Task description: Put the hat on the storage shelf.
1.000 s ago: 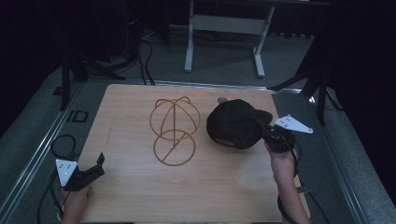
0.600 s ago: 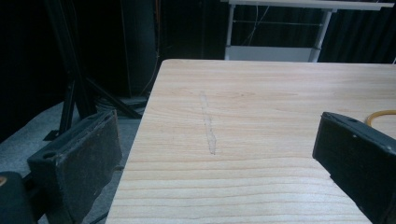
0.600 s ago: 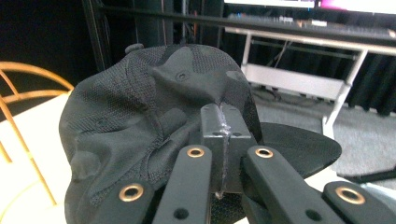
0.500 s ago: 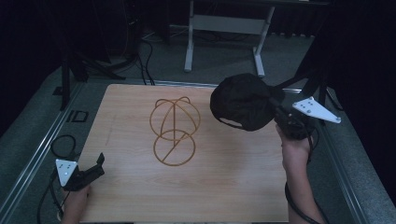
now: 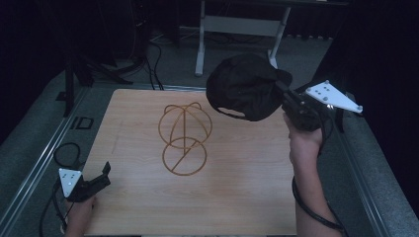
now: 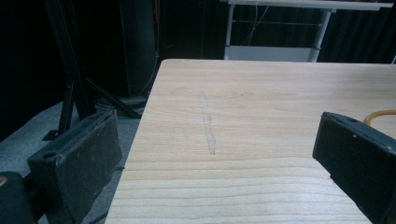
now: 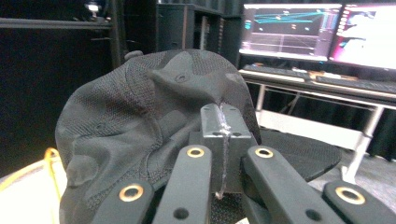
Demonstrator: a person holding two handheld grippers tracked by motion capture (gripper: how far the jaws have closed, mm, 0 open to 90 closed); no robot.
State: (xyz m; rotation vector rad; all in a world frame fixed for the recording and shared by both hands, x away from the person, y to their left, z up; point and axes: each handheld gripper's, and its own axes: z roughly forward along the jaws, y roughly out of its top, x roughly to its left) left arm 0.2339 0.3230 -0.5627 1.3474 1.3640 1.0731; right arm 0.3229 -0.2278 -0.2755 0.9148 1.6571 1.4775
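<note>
- The left tool (image 5: 101,177) rests at the desk's (image 5: 237,197) near-left corner, its jaws apart and empty.
- The wire stand (image 5: 184,138) sits mid-desk, bare; I judge the cap is meant for it, a step not yet done.
- The right tool (image 5: 286,96) is clamped on the cap (image 5: 244,86), held in the air, right of the stand and beyond it.
- The cap's brim is hard to make out; both forearms are cut off.
</note>
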